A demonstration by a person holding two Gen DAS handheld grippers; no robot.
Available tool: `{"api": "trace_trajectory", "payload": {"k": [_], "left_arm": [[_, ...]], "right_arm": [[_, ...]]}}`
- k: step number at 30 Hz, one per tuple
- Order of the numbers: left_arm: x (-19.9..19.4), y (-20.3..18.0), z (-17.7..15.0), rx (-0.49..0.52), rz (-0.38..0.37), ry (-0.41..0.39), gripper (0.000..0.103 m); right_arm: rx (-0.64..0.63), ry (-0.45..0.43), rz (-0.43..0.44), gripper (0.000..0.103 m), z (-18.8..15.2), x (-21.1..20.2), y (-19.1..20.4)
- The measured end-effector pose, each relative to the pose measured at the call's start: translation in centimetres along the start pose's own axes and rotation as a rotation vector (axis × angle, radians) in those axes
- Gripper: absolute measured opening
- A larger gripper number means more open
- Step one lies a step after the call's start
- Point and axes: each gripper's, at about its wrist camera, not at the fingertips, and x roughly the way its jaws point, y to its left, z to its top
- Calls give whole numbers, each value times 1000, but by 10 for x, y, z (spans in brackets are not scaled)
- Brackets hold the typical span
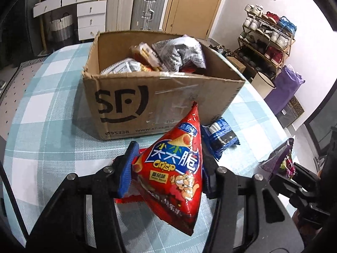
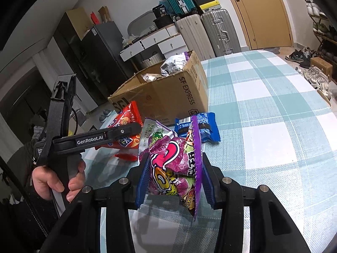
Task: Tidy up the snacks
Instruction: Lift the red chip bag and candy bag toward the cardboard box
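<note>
My left gripper [image 1: 166, 168] is shut on a red crisp bag [image 1: 172, 168], held above the table just in front of the cardboard SF box [image 1: 130, 105]. The box holds several snack packs [image 1: 179, 54]. My right gripper [image 2: 174, 168] is shut on a purple snack bag [image 2: 174, 164], to the right of the left one. The red bag [image 2: 126, 122] and the box [image 2: 168, 92] also show in the right wrist view. A blue snack pack [image 1: 221, 135] lies on the table by the box's near right corner; it also shows in the right wrist view [image 2: 202, 126]. A second red pack [image 1: 126, 199] lies under the left gripper.
The table has a blue-and-white checked cloth [image 2: 263, 116]. Suitcases [image 1: 147, 6], white drawers [image 1: 90, 16] and a door [image 1: 195, 4] stand behind it. A shoe rack [image 1: 267, 40] and purple bag [image 1: 286, 86] stand at the right. A hand [image 2: 54, 179] holds the left gripper.
</note>
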Motion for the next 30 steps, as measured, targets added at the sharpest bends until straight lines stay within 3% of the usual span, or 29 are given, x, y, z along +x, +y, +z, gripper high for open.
{"api": "trace_trajectory", "payload": {"k": [14,30], "left_arm": [[-51,3,4,5,-15,-61,49],[-113,11,41,-1,5,-115,49]], "right_arm": [[-60,-38,16,44,17,-13,32],[-166,-102,56,44,80,-8,76]]}}
